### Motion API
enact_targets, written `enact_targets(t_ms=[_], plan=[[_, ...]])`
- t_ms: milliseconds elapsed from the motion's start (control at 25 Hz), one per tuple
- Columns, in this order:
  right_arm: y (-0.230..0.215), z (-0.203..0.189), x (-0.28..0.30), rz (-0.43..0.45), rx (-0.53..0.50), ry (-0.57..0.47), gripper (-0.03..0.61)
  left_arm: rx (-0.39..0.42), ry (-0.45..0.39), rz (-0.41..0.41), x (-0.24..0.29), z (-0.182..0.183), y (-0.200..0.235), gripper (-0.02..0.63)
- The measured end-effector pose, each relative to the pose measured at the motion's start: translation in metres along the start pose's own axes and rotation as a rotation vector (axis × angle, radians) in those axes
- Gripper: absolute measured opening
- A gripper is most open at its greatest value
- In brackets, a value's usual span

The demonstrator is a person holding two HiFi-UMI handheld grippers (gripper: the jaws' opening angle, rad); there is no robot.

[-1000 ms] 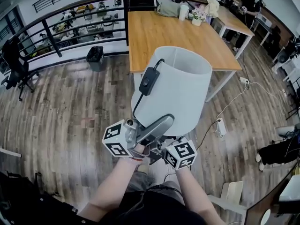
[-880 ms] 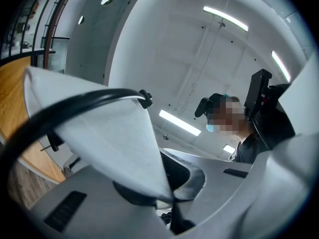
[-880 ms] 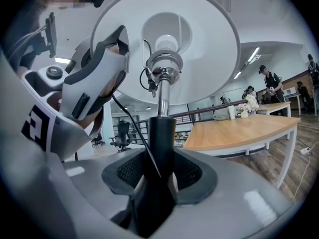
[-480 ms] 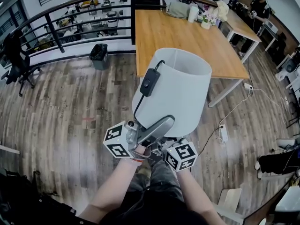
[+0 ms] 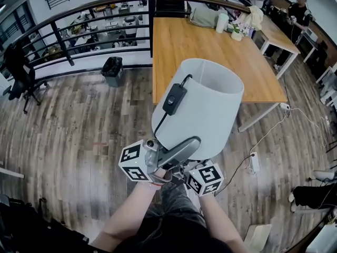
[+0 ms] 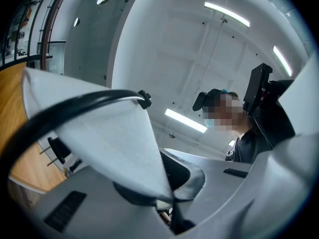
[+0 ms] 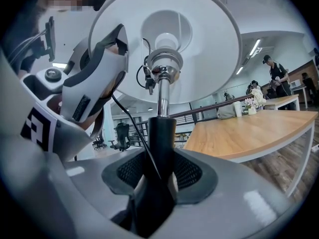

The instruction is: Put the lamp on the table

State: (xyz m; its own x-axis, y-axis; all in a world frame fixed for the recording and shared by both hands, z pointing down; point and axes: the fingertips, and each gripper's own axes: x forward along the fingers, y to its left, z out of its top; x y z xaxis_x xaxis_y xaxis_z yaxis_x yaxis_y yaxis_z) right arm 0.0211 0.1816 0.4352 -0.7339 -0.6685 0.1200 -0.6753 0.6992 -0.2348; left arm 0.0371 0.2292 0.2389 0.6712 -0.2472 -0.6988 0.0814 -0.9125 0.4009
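White-shaded lamp upright, short of wooden table

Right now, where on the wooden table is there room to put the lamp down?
The wooden table is bare from its near edge to the middle, with room for the lamp. Its far end is crowded: a grey bundle, a white cup and flowers.

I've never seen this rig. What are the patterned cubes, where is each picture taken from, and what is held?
A person holds a claw tool in each hand; the cubes are part of those tools. One camera sits on the person's head, looking down; two more ride on the claws. The left claw pinches the lamp's shade at its lower rim; the right claw grips its black stem. The lamp is in the air, not yet on the wooden table ahead, where some flowers stand.
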Motion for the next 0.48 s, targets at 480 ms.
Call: enact_targets(t_ms=[480], plan=[[-0.094,0.029,0.056,-0.001,0.019,0.003,0.172,-0.02,0.014,0.008,0.046,0.017,0.105,0.003]])
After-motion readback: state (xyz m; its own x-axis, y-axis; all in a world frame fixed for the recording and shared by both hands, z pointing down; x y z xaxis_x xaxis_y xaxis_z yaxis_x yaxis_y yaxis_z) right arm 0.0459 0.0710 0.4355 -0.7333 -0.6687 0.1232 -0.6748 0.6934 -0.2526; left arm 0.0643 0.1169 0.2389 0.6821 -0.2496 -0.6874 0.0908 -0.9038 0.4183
